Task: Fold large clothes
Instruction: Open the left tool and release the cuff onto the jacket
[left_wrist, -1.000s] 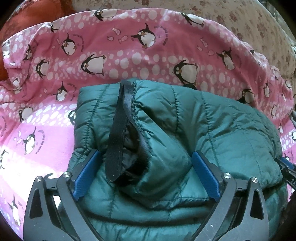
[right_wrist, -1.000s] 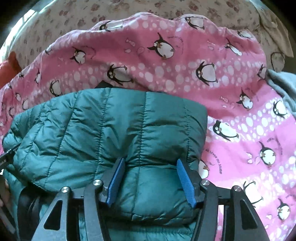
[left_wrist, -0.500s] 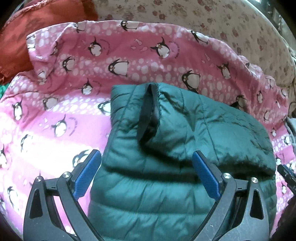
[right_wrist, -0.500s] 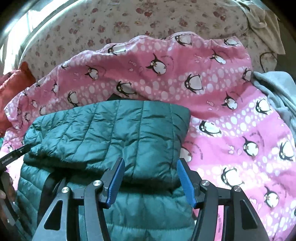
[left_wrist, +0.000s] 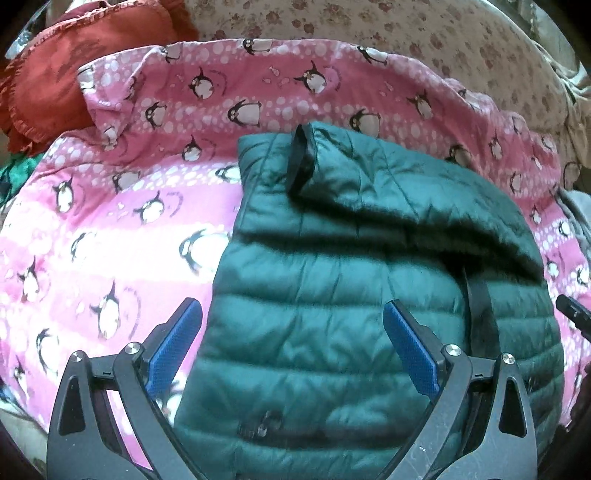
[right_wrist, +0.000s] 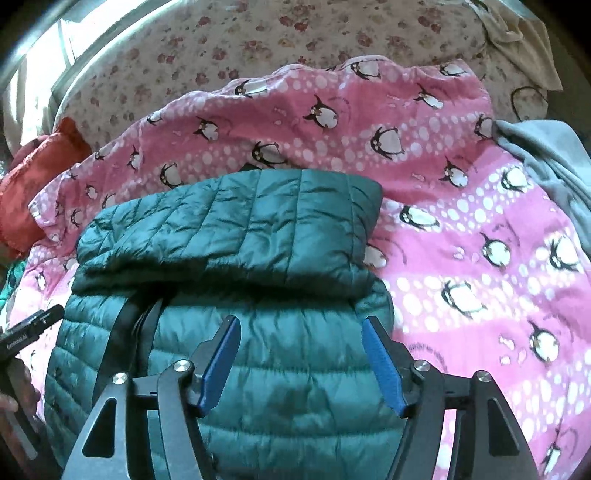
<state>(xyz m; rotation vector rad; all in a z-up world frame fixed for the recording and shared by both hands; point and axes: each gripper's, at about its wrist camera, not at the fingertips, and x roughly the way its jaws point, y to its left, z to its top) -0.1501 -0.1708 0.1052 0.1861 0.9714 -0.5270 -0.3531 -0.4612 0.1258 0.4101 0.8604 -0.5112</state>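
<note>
A dark green quilted puffer jacket (left_wrist: 332, 295) lies on a pink penguin-print blanket (left_wrist: 110, 229). Its far part is folded over the near part, with a black-edged opening (left_wrist: 299, 162) at the fold's left end. It also shows in the right wrist view (right_wrist: 240, 236), folded the same way. My left gripper (left_wrist: 291, 332) is open and empty, above the jacket's near left part. My right gripper (right_wrist: 301, 343) is open and empty, above the jacket's near right part. Neither gripper touches the jacket.
The blanket (right_wrist: 461, 258) covers a floral bedsheet (right_wrist: 258, 40). A red cushion (left_wrist: 74, 66) lies at the far left. A grey garment (right_wrist: 554, 166) lies at the right edge. A green cloth (left_wrist: 18, 173) peeks out at the left.
Both grippers have let go of the jacket's folded part and drawn back and up. The folded part now rests on the jacket's near part.
</note>
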